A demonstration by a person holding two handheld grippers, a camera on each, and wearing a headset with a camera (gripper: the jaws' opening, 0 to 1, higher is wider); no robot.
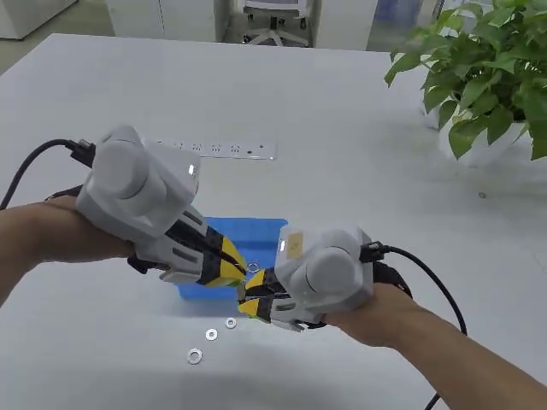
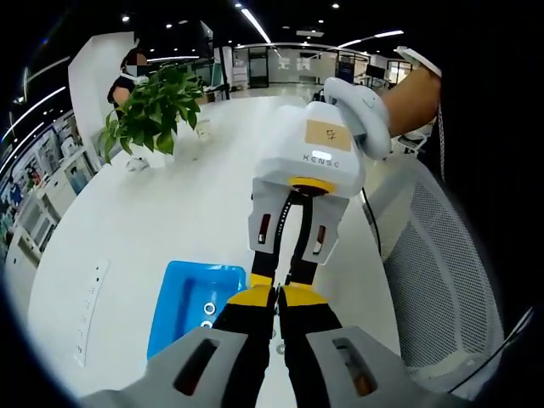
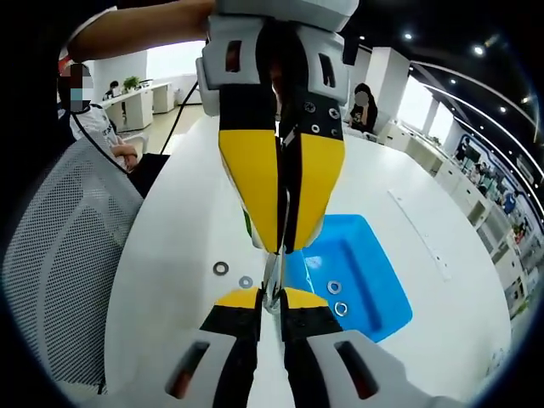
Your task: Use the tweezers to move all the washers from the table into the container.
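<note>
Right tool (image 3: 270, 299) and left tool (image 3: 285, 245) pinch tweezers (image 3: 270, 279) beside washers (image 3: 246, 281).

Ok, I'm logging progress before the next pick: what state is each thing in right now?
Left claw: shut on the tweezers.
Right claw: shut on the tweezers too.
Tweezers: held between both claws.
Container: open, holds two washers.
Table washers: three, lying flat, not yet moved.
</note>
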